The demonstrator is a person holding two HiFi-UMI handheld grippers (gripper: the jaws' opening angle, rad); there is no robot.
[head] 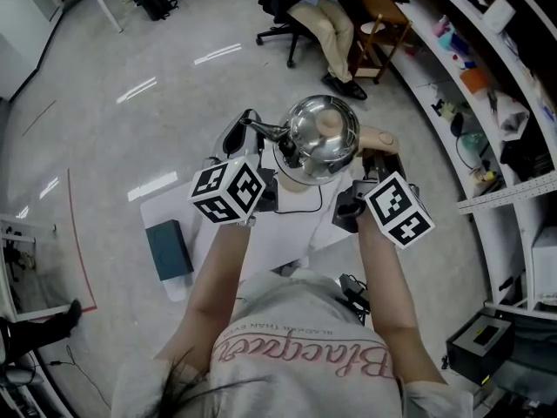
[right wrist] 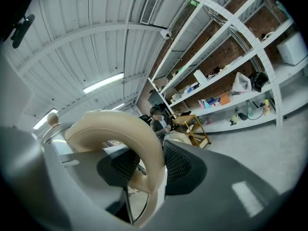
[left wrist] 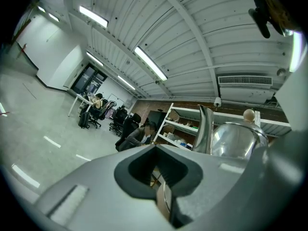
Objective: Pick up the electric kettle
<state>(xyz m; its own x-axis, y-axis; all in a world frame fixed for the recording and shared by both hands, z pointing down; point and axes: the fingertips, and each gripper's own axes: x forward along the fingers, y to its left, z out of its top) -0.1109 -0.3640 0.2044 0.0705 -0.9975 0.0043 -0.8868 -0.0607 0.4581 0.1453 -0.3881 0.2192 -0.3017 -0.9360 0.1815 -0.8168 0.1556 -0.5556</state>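
The electric kettle (head: 320, 139) is polished steel with a round lid knob (head: 329, 124), a thin spout (head: 261, 130) pointing left and a beige handle (head: 379, 139) on the right. It is held between both grippers above a white table (head: 170, 205). My left gripper (head: 271, 169) is shut on a thin metal edge low on the kettle's spout side (left wrist: 166, 196); the body (left wrist: 236, 139) and spout (left wrist: 204, 129) rise to its right. My right gripper (head: 372, 160) is shut on the beige handle (right wrist: 120, 129), its ribbed pads (right wrist: 177, 163) pressed on both sides.
A dark teal box (head: 169, 249) lies on the table's left part, and a black cable (head: 306, 208) runs under the kettle. A seated person (head: 324, 16) and a wooden stool (head: 379, 35) are beyond. Loaded shelves (head: 487, 77) line the right side. A black device (head: 480, 347) sits at lower right.
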